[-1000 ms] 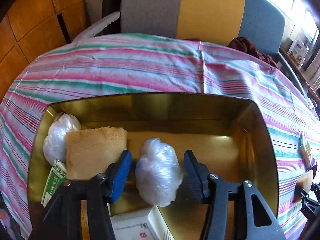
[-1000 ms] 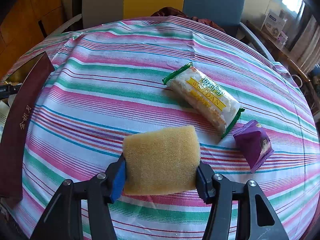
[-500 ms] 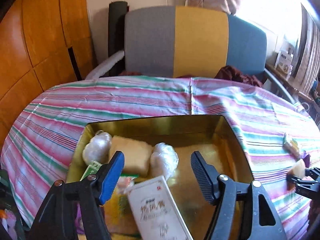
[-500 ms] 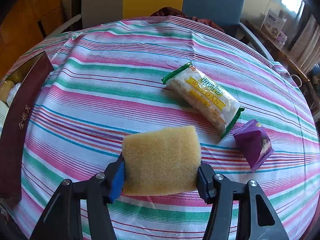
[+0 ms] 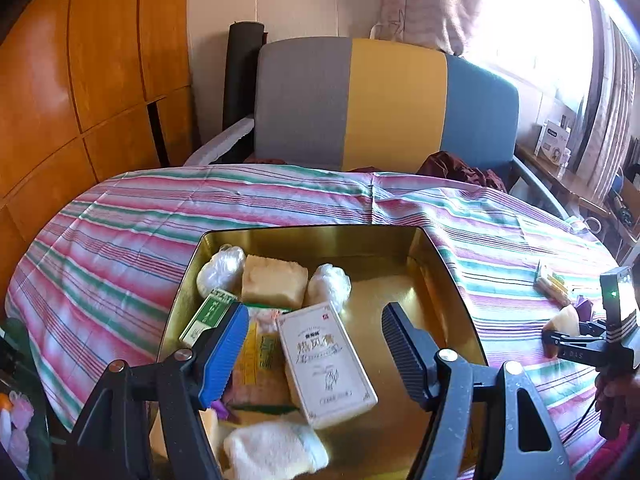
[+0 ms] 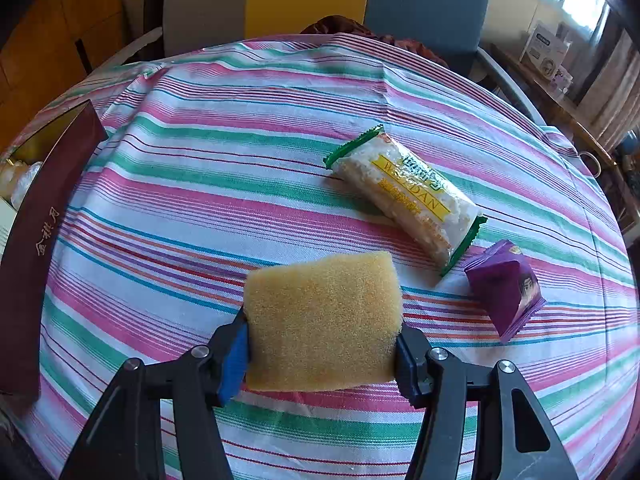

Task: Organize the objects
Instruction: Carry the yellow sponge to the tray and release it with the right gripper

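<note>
My left gripper (image 5: pixel 314 344) is open and empty, raised above a gold tin box (image 5: pixel 440 264). The box holds two clear plastic bundles (image 5: pixel 330 286), a yellow sponge (image 5: pixel 274 286), a white carton (image 5: pixel 326 358), a green packet (image 5: pixel 208 314) and a white cloth (image 5: pixel 276 454). My right gripper (image 6: pixel 322 340) is shut on a second yellow sponge (image 6: pixel 322 320), held just above the striped tablecloth (image 6: pixel 200 184). It shows at the far right of the left wrist view (image 5: pixel 568 328).
A rice-cracker packet (image 6: pixel 406 196) and a purple packet (image 6: pixel 506 288) lie on the cloth beyond the right gripper. The box's dark red wall (image 6: pixel 36 248) stands at the left. A grey, yellow and blue chair (image 5: pixel 384 104) stands behind the table.
My left gripper has let go of the plastic bundle inside the box and pulled back and up. The right gripper has stayed still with its sponge.
</note>
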### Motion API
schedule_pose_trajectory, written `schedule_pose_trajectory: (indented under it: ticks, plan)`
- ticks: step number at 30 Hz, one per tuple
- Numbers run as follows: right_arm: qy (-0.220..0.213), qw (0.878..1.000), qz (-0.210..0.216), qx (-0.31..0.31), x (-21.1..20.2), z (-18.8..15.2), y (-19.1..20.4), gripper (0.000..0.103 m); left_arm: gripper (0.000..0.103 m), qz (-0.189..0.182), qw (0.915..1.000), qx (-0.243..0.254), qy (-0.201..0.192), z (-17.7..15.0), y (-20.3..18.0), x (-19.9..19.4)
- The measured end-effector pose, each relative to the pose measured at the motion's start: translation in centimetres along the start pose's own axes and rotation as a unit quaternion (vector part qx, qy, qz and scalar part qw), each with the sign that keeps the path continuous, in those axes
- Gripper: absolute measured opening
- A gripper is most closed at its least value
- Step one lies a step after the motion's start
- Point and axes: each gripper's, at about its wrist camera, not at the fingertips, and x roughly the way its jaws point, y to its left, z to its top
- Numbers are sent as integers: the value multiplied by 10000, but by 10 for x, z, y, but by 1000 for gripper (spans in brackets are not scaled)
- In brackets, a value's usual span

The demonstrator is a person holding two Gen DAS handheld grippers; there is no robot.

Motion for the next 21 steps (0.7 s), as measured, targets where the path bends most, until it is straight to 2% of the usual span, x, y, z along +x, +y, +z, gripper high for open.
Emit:
schedule_pose_trajectory:
  ticks: [21]
  plan:
    - [-24, 9998, -162, -62, -4, -2, 4, 59, 70, -13, 9999, -63, 109, -33, 16, -18]
